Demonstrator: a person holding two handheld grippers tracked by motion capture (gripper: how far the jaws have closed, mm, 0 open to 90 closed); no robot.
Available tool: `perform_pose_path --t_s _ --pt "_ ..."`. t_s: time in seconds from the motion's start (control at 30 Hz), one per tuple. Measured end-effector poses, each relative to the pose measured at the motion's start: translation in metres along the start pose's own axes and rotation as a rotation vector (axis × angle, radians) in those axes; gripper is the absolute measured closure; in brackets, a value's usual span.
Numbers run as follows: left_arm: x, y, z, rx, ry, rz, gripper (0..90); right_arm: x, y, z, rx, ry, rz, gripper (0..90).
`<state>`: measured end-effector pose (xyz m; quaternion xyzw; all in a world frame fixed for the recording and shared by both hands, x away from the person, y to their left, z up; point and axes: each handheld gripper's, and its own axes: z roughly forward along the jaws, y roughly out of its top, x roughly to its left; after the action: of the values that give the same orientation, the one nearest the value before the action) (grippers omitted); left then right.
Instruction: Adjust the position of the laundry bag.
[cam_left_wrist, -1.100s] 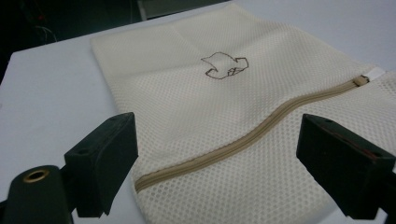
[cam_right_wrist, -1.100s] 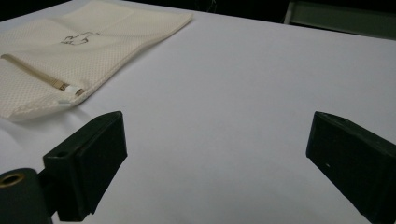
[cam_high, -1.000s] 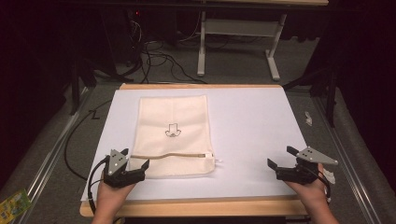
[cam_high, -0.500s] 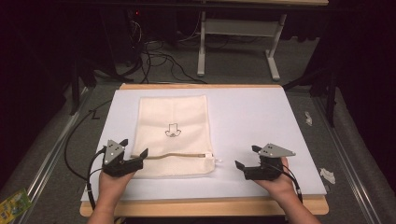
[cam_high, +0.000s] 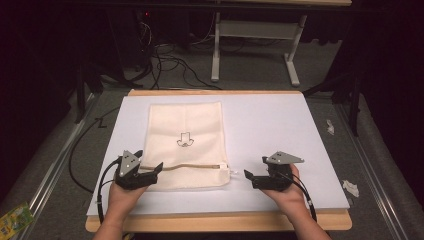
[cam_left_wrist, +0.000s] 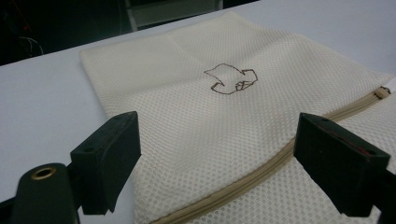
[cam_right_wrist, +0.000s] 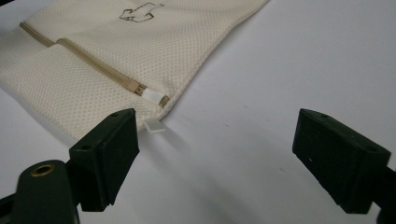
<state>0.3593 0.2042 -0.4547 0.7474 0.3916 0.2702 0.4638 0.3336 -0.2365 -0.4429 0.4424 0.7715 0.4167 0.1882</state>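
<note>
A cream mesh zipper bag (cam_high: 186, 145) lies flat on the white table surface (cam_high: 280, 130), left of centre, its short edge with the tan zipper (cam_high: 192, 167) turned toward the person. A small dark outline emblem (cam_high: 185, 140) marks the middle of the bag.

Left gripper (cam_high: 156, 169): held in the left hand (cam_high: 122, 192) at the bag's near left corner, pointing right along the zipper line. In the left gripper view its two black jaws stand wide apart and grip nothing; mesh cloth (cam_left_wrist: 219, 126) and the zipper (cam_left_wrist: 261, 170) fill the gap between them. Whether the jaw tips touch the cloth cannot be told.

Right gripper (cam_high: 248, 175): held in the right hand (cam_high: 285, 192) on bare table, just beside the bag's near right corner, pointing left toward it. In the right gripper view the jaws are likewise spread wide and empty. The zipper's end (cam_right_wrist: 140, 88) and the white pull tab (cam_right_wrist: 154, 126) lie just ahead of one jaw, the tab resting on the table off the bag's edge; the other jaw stands over bare white surface, well apart from the bag (cam_right_wrist: 93, 56).
</note>
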Motion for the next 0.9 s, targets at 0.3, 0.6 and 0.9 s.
perform_pose_path --t_s 0.3,0.6,0.9 --pt "0.013 -0.001 -0.005 -0.024 0.020 -0.110 16.0 0.008 0.012 0.049 0.023 0.075 0.022 21.4" --pt "0.007 -0.002 -0.005 -0.010 0.012 -0.082 16.3 0.020 0.034 0.107 0.099 0.066 -0.013 31.2" --pt "0.006 -0.005 -0.007 -0.002 0.028 -0.068 16.6 0.036 0.044 0.127 0.149 -0.031 -0.143 84.3"
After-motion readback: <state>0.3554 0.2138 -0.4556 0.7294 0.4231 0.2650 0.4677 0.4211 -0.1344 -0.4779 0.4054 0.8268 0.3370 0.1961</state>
